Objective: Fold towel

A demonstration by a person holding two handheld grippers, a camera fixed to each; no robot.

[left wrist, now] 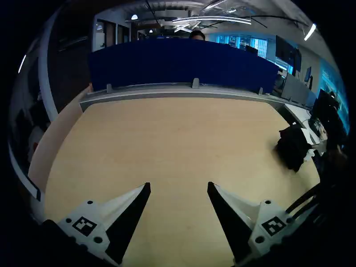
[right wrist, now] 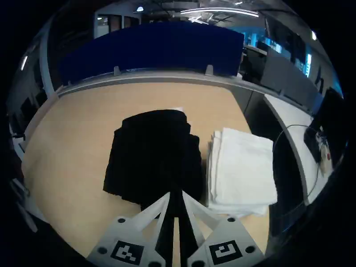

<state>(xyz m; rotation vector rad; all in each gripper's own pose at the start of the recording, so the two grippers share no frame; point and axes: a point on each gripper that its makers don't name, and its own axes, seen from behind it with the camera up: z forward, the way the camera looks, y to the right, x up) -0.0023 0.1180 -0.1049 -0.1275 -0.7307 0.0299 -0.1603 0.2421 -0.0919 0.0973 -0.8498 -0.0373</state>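
Left gripper view: my left gripper (left wrist: 179, 184) jaws wide above desk (left wrist: 178, 133). Right gripper view: folded black towel (right wrist: 153, 151) just beside white towel stack (right wrist: 242, 164), long axis parallel to stack's. My right gripper (right wrist: 176, 192) jaws narrow, tips at black towel's near edge.

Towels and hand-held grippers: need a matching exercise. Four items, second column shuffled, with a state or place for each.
Items
1. black towel
2. white towel
3. left hand-held gripper
4. right hand-held gripper

States or places
A. fingers wide apart over the table
B. folded, by the table's right edge in the right gripper view
C. fingers together, tips at a towel's near edge
D. folded, left of the other towel in the right gripper view

Pairs: 1-D, 2-B, 3-A, 4-C
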